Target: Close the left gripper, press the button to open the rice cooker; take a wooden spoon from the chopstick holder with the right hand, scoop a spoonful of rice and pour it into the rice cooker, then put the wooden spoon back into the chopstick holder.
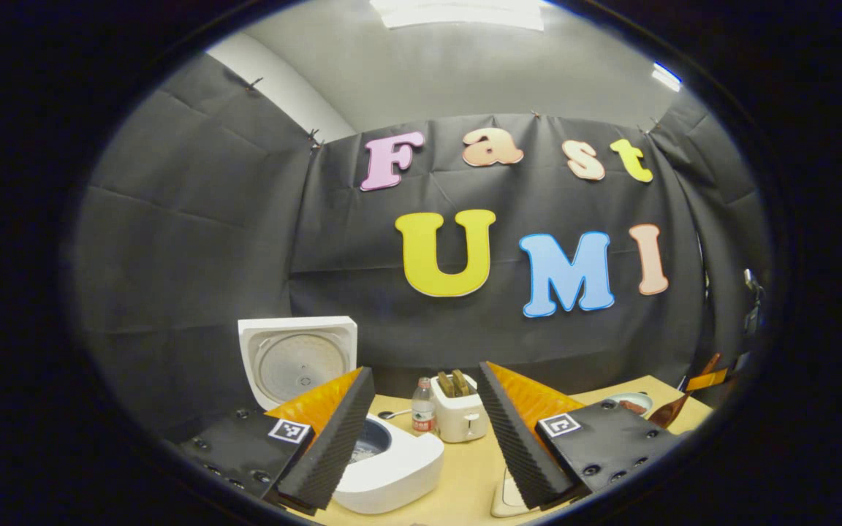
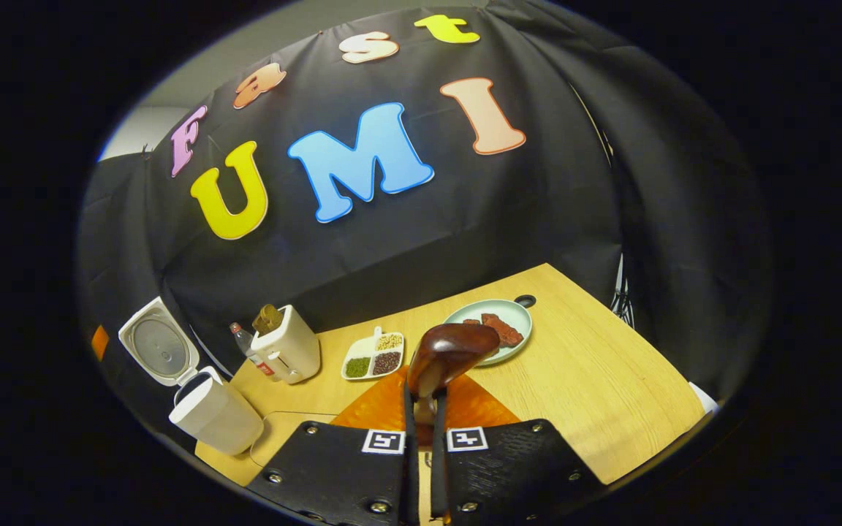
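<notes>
Jaws of the left gripper [image 1: 421, 438] stand wide apart with nothing between them, raised over the pale wooden desk [image 1: 465, 475]. Behind and partly under the left-hand jaw in the left gripper view sits the white rice cooker [image 1: 392, 467], its square lid [image 1: 297, 358] swung upright and the inner pot exposed; whether rice lies inside is hard to tell from this angle. Between the jaws, farther back, stand a small clear bottle with a red label [image 1: 423, 406] and, just to its right, a cream two-slot toaster with brown slices in it [image 1: 459, 411]. Past the right-hand jaw, a pale plate [image 1: 629, 402] shows at the desk's far side.

In the right gripper view, the right gripper [image 2: 425, 416] has its jaws drawn nearly together, pinching the handle of a dark brown wooden spoon [image 2: 450, 351], whose glossy bowl rises just above the jaw tips. Well to the left of these jaws is the open rice cooker [image 2: 213, 416], then the bottle [image 2: 249, 351] and the toaster [image 2: 286, 347]. Ahead of the jaws, slightly left, lies a white divided dish of green, yellow and dark grains [image 2: 372, 356]. Just behind the spoon's bowl rests a pale green round plate with reddish-brown pieces [image 2: 509, 314].
</notes>
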`<state>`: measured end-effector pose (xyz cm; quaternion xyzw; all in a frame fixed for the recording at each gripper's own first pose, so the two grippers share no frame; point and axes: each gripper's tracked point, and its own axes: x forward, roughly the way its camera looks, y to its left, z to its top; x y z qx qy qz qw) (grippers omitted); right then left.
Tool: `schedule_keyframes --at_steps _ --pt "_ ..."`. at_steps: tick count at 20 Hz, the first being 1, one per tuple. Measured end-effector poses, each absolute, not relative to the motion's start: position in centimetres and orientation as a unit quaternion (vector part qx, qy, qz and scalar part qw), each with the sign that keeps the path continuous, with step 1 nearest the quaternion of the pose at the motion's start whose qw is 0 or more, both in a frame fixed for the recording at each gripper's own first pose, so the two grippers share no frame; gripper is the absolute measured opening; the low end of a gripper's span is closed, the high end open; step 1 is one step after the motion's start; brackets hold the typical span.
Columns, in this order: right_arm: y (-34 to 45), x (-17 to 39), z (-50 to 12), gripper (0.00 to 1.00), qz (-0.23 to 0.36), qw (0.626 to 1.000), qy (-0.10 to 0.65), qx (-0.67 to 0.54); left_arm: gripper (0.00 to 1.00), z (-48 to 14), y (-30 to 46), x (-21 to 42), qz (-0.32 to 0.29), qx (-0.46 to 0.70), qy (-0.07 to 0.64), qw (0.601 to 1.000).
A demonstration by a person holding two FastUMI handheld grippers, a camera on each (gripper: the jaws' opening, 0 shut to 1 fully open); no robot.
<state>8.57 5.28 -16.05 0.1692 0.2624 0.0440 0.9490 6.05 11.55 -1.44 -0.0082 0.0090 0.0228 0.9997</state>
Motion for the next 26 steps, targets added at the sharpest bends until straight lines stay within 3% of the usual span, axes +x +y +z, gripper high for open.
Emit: schedule_keyframes --at_steps 8,13,21,26 --pt "14.8 7.7 -15.0 0.07 0.104 0.949 0.243 0.170 0.98 -2.7 17.4 6.3 0.029 -0.006 0.005 1.000" --pt "20.1 6.8 -18.3 0.07 0.138 0.938 0.274 0.161 0.98 -3.5 21.6 5.3 0.048 -0.007 0.010 0.999" --pt "22.9 6.6 -24.1 0.07 0.139 0.949 0.281 0.031 0.95 -4.9 26.6 3.5 0.073 0.000 0.021 0.997" --pt "26.0 5.9 -25.7 0.07 0.169 0.945 0.277 -0.033 0.95 -5.3 28.4 3.1 0.084 -0.002 0.023 0.996"
